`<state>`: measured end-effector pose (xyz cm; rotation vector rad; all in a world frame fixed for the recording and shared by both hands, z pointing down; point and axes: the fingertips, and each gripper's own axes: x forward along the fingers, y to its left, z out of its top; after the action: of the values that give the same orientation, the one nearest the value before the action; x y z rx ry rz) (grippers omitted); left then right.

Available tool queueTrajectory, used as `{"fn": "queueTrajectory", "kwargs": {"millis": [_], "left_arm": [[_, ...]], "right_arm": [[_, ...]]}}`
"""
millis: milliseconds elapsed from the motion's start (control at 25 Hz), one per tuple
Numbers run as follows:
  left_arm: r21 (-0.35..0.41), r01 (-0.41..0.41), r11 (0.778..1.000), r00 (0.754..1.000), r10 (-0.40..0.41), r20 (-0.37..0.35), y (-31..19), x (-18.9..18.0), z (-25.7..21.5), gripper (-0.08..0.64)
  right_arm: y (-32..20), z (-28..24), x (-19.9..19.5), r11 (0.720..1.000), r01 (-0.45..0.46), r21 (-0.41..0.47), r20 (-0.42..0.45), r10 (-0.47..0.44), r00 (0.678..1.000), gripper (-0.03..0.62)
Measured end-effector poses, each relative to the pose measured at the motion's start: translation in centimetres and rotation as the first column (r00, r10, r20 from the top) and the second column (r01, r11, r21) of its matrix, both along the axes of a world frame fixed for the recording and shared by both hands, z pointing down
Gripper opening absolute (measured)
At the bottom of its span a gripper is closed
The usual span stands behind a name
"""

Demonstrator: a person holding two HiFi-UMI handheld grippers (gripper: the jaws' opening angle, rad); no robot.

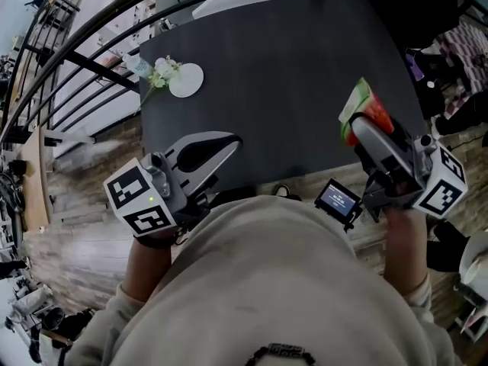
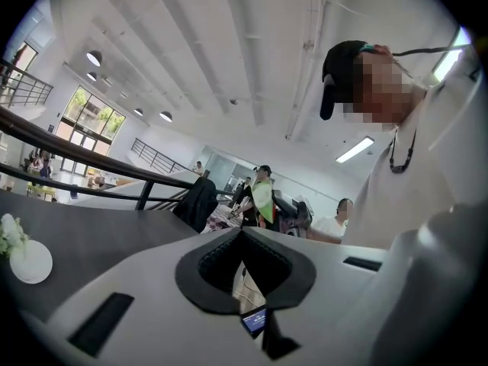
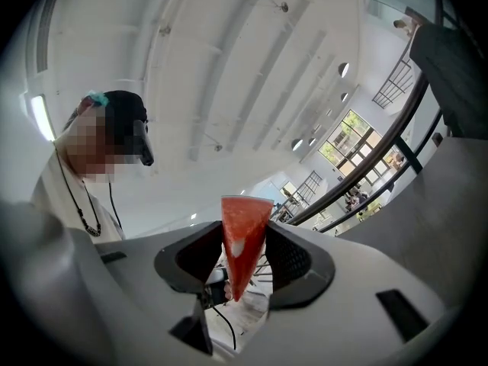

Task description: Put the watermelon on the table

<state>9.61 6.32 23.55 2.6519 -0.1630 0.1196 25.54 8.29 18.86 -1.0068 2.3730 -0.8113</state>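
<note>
A red wedge of watermelon (image 1: 366, 110) with a green rind is gripped between the jaws of my right gripper (image 1: 363, 128), over the right front part of the dark table (image 1: 290, 67). In the right gripper view the watermelon (image 3: 242, 239) points downward between the two black pads, which press on its sides. My left gripper (image 1: 231, 140) hovers at the table's front left edge. Its jaws meet at the tips with nothing between them, as the left gripper view (image 2: 242, 230) also shows.
A round white vase (image 1: 187, 80) with pale flowers (image 1: 162, 71) stands at the table's far left, also visible in the left gripper view (image 2: 30, 262). A black railing (image 1: 84, 29) curves behind the table. Clothes (image 1: 467, 43) lie to the right. A small screen (image 1: 338, 200) hangs by my right hand.
</note>
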Motion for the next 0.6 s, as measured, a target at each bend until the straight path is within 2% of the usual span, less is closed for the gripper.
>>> {"fn": "queueTrajectory", "kwargs": {"millis": [200,440,600], "left_arm": [[0.011,-0.022,1.0,0.999,0.022,-0.033,-1.2,0.4,0.1,0.002],[0.019,0.016,1.0,0.997,-0.015,-0.073,-4.8,-4.1,0.5,0.002],[0.022,0.012,1.0,0.996,-0.01,-0.087,-4.5,-5.7,0.4,0.002]], "right_arm": [[-0.7,-0.5,0.1,1.0,-0.019,0.016,-0.035,0.02,0.999,0.19],[-4.3,-0.3,-4.0,1.0,0.006,0.013,-0.062,-0.005,0.998,0.189],[-5.5,-1.0,-5.9,0.999,0.036,0.013,-0.076,-0.035,0.997,0.19]]}}
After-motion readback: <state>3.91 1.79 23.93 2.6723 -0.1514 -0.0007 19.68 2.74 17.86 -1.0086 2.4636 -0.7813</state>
